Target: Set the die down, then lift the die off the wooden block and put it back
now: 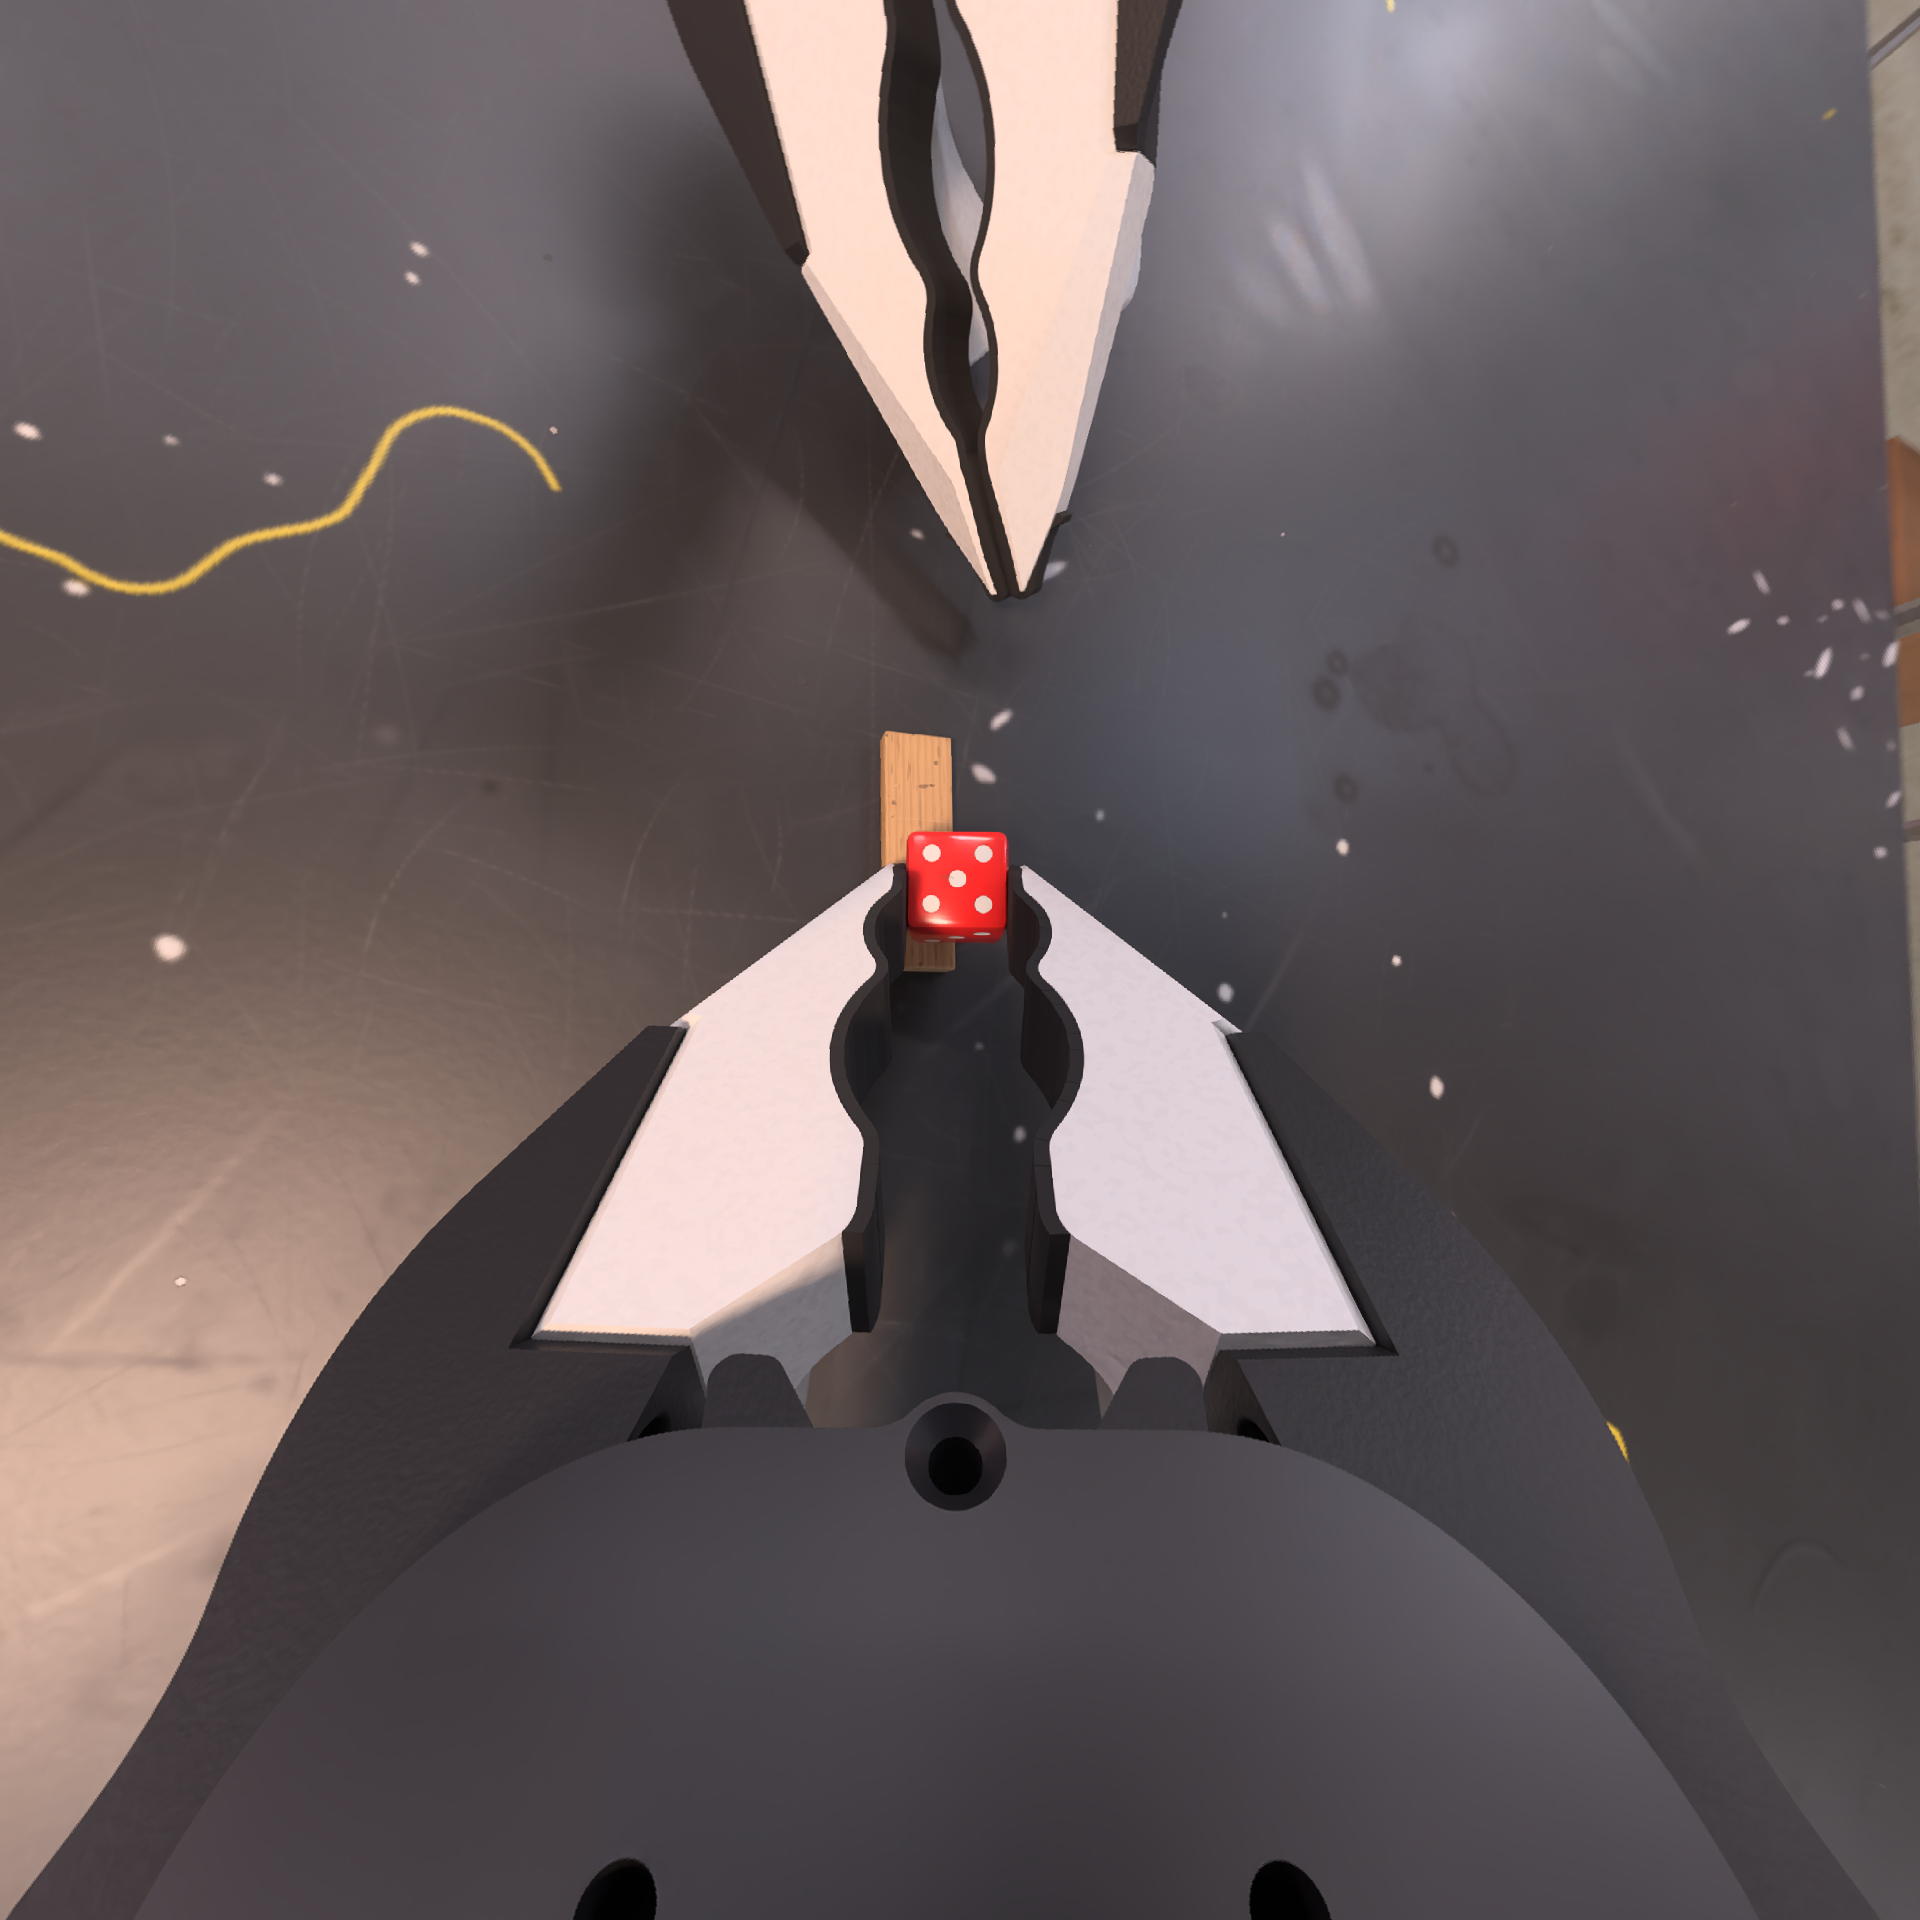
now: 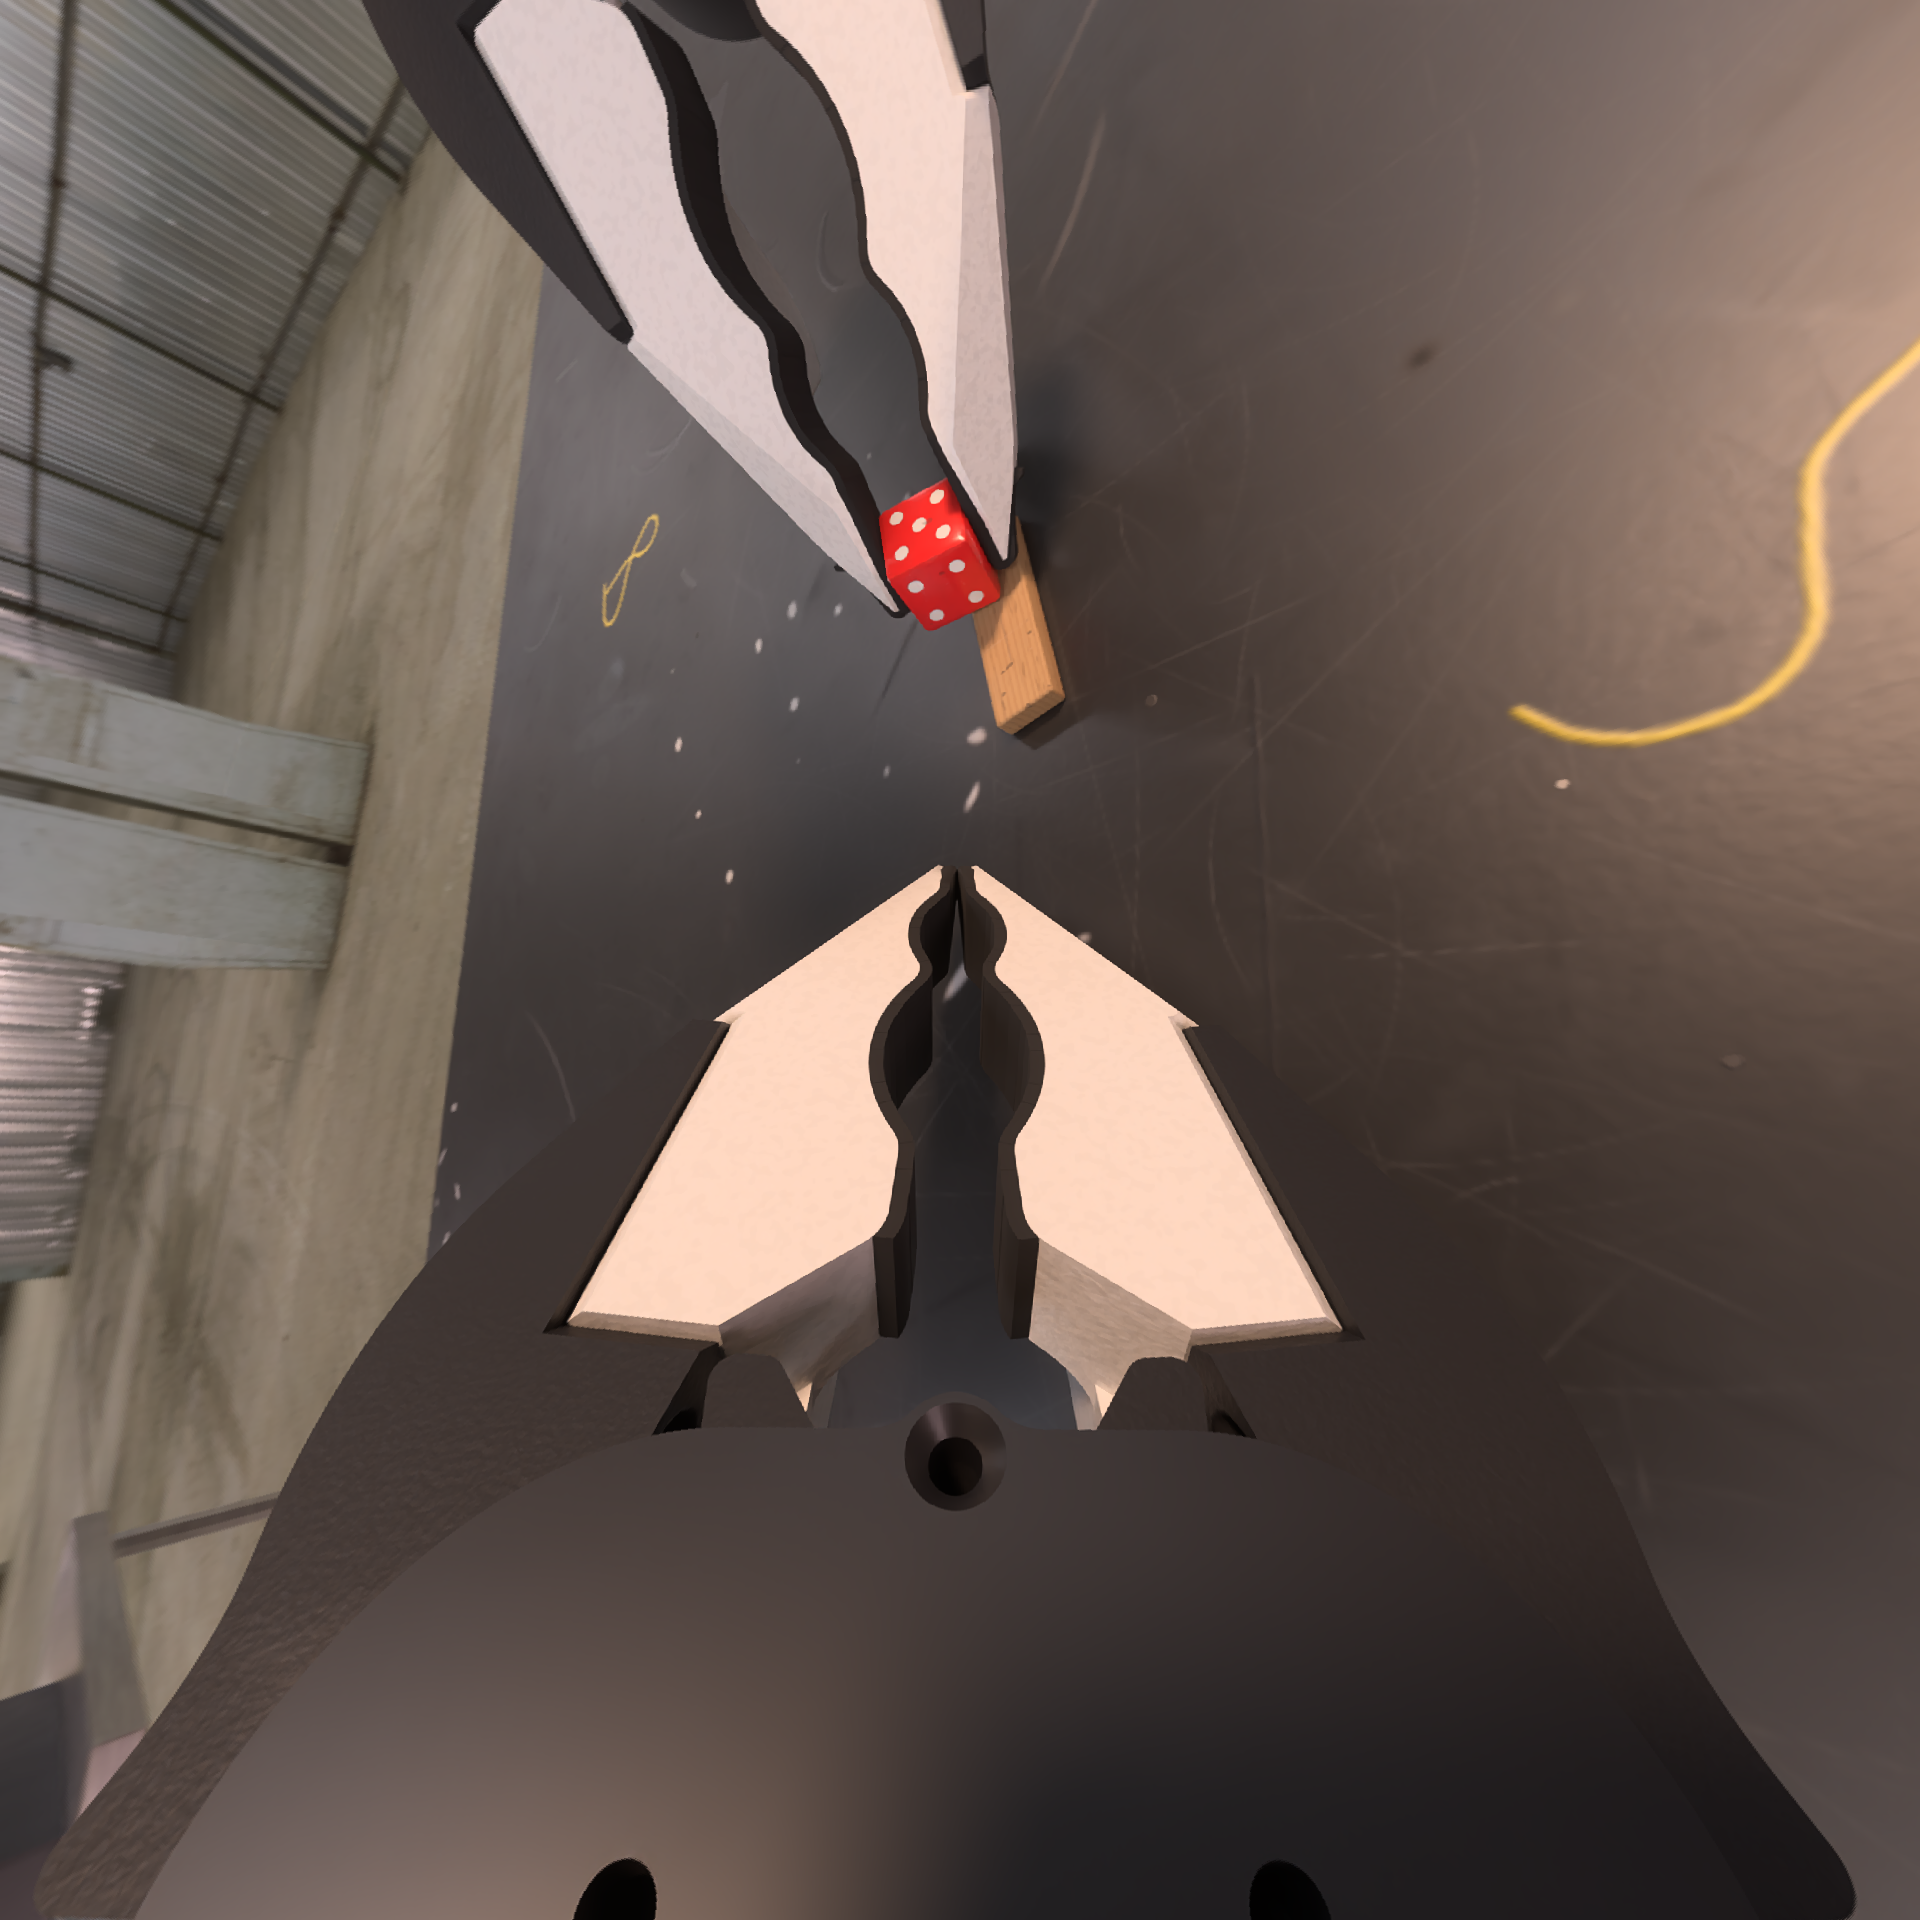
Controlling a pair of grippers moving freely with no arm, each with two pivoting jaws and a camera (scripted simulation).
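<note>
Left wrist view | left gripper [image 1: 957, 883] pinching red die [image 1: 956, 881] over wooden block [image 1: 914, 795] | right gripper [image 2: 957, 875] pressed together

Red die [image 2: 938, 556] in far claw [image 2: 948, 587]

There is one red die [image 1: 956, 881] with white dots and one wooden block [image 1: 915, 795], both over one dark tabletop [image 1: 1455, 935]. Two grippers are in view: the left gripper [image 1: 957, 883] and the right gripper [image 2: 957, 871], each with two fingers. One long yellow squiggle [image 1: 312, 520] and one small yellow loop [image 2: 629, 571] mark the tabletop, along with many scattered white flecks, too many to count.
</note>
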